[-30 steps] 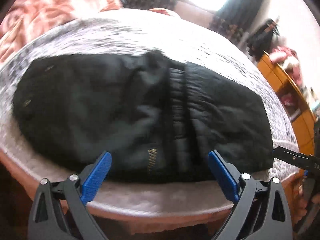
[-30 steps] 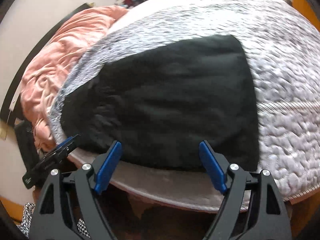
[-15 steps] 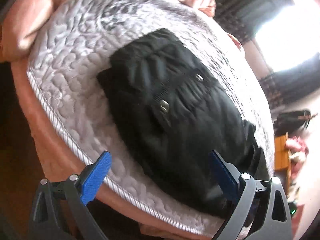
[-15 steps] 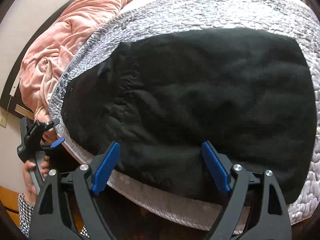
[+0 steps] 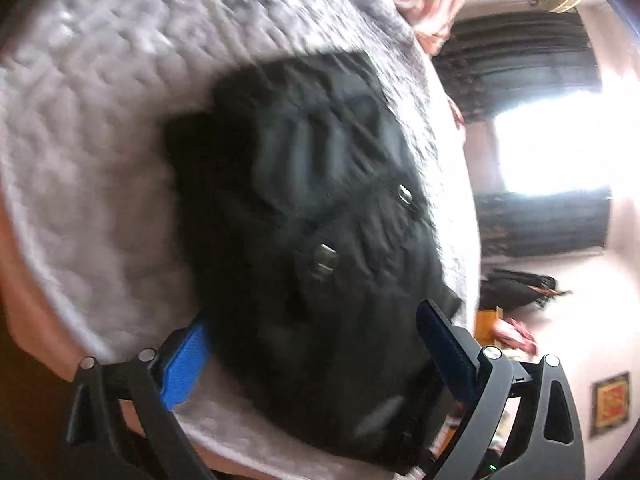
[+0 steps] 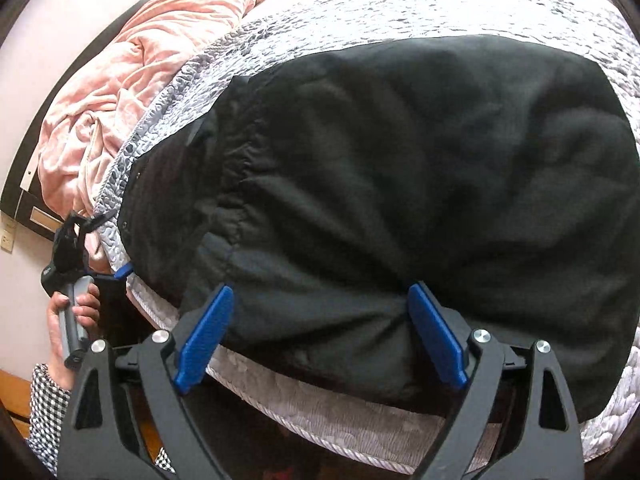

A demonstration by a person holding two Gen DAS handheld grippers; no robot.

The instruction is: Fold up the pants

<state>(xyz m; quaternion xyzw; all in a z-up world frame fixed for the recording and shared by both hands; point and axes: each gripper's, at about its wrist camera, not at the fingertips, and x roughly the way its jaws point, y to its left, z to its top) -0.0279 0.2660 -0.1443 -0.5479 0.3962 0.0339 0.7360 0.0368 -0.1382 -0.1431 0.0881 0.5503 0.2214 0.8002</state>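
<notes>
Black pants lie on a grey-white quilted mattress beside a pink blanket; blue pads tip black grippers; a checked sleeve shows.

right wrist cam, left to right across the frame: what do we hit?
Hand holding the left tool → pink blanket → black pants → bare quilted mattress at the right edge.

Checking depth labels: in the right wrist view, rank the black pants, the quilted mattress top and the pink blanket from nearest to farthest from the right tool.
1. black pants: their near hem lies between the open right tool fingers.
2. quilted mattress top: beyond the pants, upper right.
3. pink blanket: bunched at the far upper left.
</notes>
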